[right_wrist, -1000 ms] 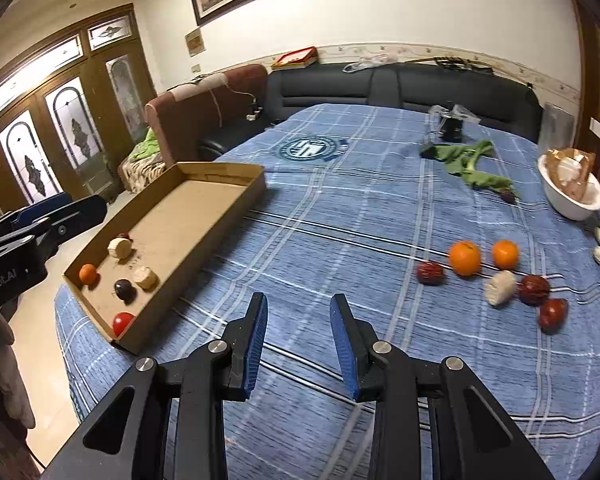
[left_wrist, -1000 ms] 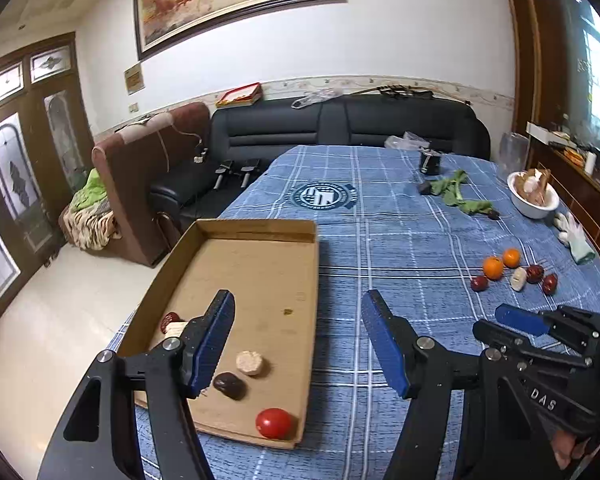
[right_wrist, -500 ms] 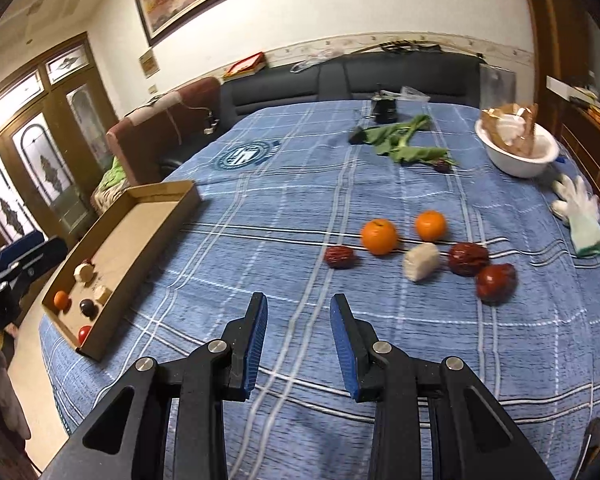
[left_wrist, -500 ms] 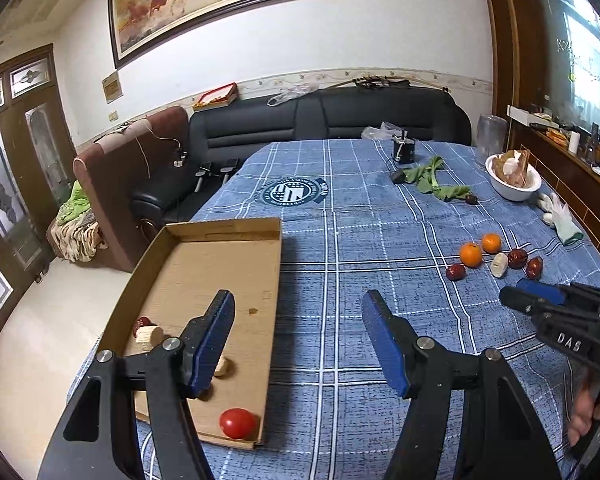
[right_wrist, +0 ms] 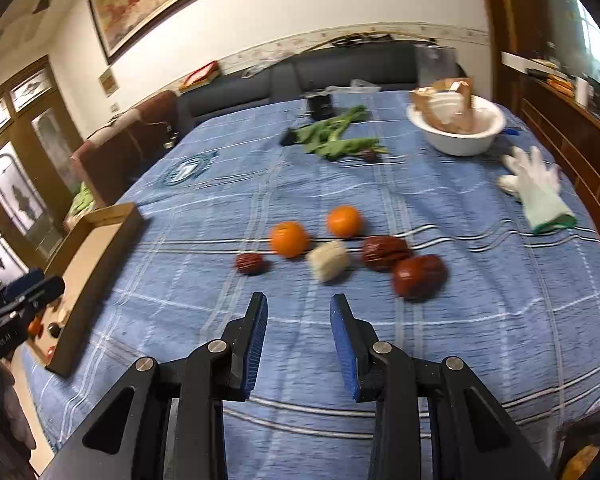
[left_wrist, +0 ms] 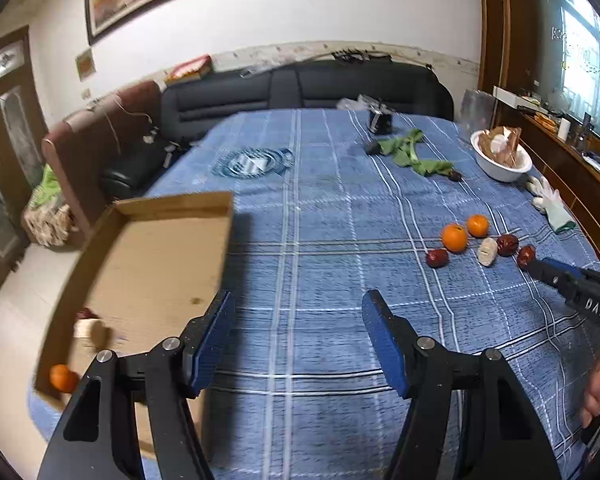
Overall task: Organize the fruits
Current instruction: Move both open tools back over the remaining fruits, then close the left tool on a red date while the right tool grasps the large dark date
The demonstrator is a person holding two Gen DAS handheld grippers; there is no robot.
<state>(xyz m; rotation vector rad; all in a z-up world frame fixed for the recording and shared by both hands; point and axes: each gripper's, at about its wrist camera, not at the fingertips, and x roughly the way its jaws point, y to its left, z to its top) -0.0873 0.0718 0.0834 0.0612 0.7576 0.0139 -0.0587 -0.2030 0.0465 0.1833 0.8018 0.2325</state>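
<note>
Loose fruit lies on the blue checked tablecloth (right_wrist: 480,320): two oranges (right_wrist: 289,239) (right_wrist: 343,221), a pale piece (right_wrist: 328,260) and three dark red dates (right_wrist: 419,276) (right_wrist: 385,253) (right_wrist: 251,263). My right gripper (right_wrist: 298,314) is open and empty, just short of the pale piece. My left gripper (left_wrist: 296,312) is wide open and empty, over the cloth beside a cardboard tray (left_wrist: 156,264) that holds an orange (left_wrist: 62,378) and other small pieces. The fruit group (left_wrist: 454,237) shows at right in the left wrist view.
A white bowl (right_wrist: 458,126) with paper bags, green leaves (right_wrist: 332,136), a small black object (right_wrist: 320,105) and a white glove (right_wrist: 536,188) lie at the far side. A dark sofa and a brown armchair stand beyond the table. A wooden sideboard runs along the right.
My right gripper has swung right and moved close to the loose fruit. My left gripper has shifted right off the tray, over the cloth. Both stay open.
</note>
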